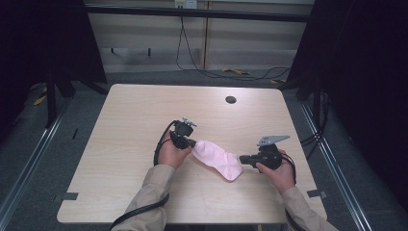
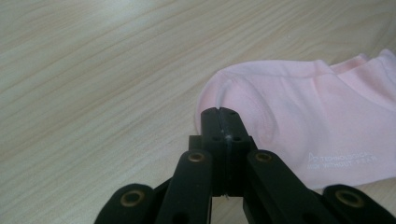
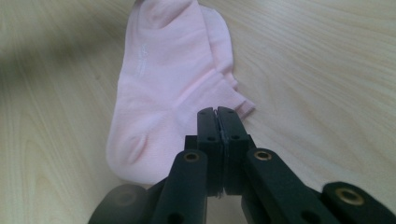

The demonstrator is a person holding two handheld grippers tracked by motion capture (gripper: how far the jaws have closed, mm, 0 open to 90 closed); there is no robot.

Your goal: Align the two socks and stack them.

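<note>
A pale pink sock lies stretched across the light wooden table between my two grippers. My left gripper is at its upper-left, rounded toe end. In the left gripper view the jaws are pressed together, and a crease in the sock runs up into their tips. My right gripper is at the sock's lower-right end. In the right gripper view its jaws are closed at the cuff edge of the sock, which runs away from them flat on the wood.
A dark round cable hole sits near the table's far edge. Bare wood surrounds the sock on all sides. Black cables lie on the floor beyond the table, and dark frames stand at both sides.
</note>
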